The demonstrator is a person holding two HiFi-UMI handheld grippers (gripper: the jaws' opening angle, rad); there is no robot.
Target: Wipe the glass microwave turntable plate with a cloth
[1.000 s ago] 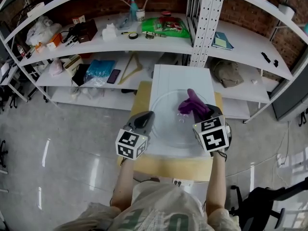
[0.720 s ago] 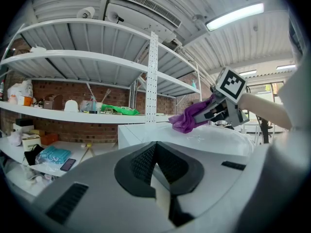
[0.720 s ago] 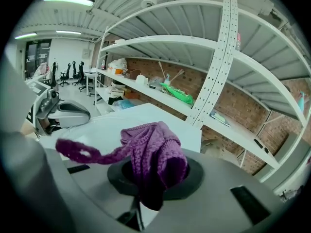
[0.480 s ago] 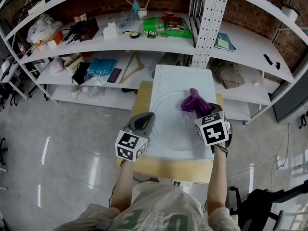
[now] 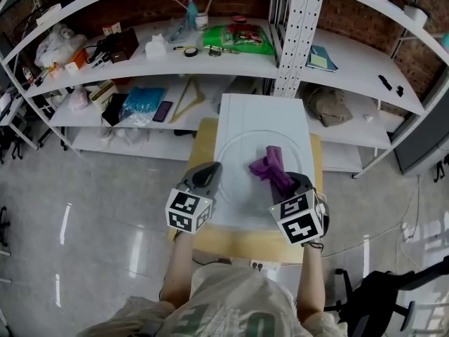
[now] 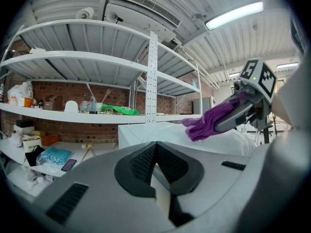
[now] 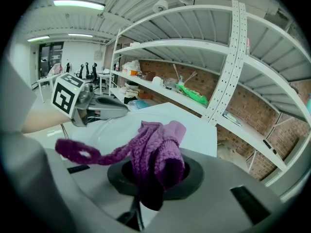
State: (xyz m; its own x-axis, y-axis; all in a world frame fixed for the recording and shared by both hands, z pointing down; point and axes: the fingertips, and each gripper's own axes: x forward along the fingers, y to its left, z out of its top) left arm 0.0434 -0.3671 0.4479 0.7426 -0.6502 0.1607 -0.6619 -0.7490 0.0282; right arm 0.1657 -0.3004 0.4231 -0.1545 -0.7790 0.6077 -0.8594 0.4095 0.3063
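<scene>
Cloth (image 5: 269, 166) pinched in right gripper (image 5: 285, 182) low over plate (image 5: 235, 152); left gripper (image 5: 210, 172) closed beside.

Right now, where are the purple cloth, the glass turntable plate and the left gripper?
purple cloth (image 5: 269, 166): head view, on its bunched middle.
glass turntable plate (image 5: 235, 161): head view, on bare glass left of the cloth.
left gripper (image 5: 213, 167): head view, at the tip of its jaws.

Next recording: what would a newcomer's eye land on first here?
The purple knitted cloth stands out, clamped in the right hand-held gripper over the clear round glass turntable plate on the white rectangular surface. The left hand-held gripper, jaws together, sits at the plate's left rim.
</scene>
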